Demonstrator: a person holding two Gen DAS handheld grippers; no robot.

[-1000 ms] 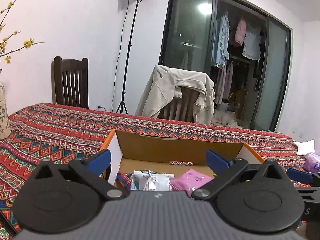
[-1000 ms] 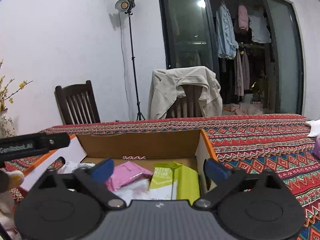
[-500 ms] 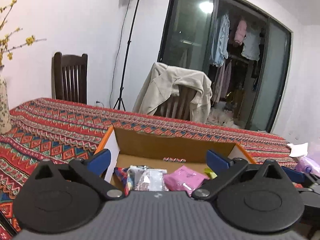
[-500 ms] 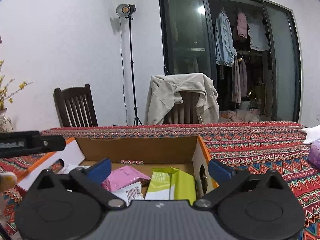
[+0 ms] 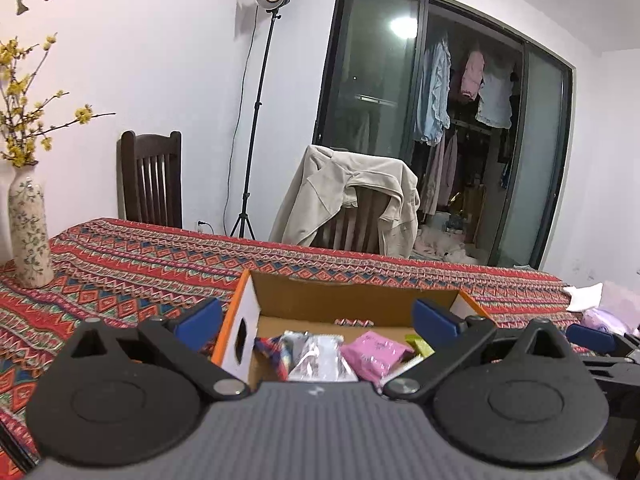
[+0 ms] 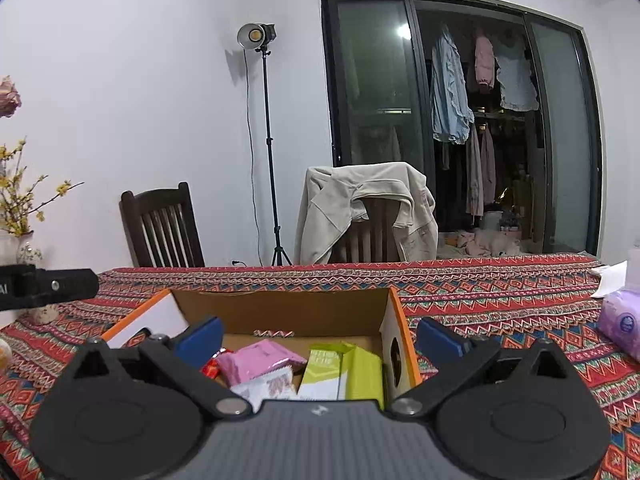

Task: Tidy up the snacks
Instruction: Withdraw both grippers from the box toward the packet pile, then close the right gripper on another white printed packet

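An open cardboard box (image 5: pixel 352 296) (image 6: pixel 280 306) with orange-edged white sides sits on the patterned tablecloth. Inside lie a pink packet (image 5: pixel 376 354) (image 6: pixel 262 360), a clear silvery packet (image 5: pixel 320 358), a red-blue wrapper (image 5: pixel 274 354), a green packet (image 6: pixel 344 372) and a white packet (image 6: pixel 268 388). My left gripper (image 5: pixel 318 318) hovers open just in front of the box, nothing between its blue pads. My right gripper (image 6: pixel 320 334) is likewise open and empty before the box. Part of the right gripper's blue pad (image 5: pixel 588 336) shows at the left view's right edge.
A flowered vase (image 5: pixel 30 232) with yellow blossoms stands at the table's left. A purple tissue pack (image 6: pixel 620 324) and white paper (image 6: pixel 612 278) lie at the right. Two chairs (image 5: pixel 150 178), one draped with a beige jacket (image 5: pixel 352 200), and a light stand (image 5: pixel 256 120) are behind the table.
Both grippers have pulled back and risen a little from the box, so more table and the vase show. Both stay open and empty; the packets have not moved.
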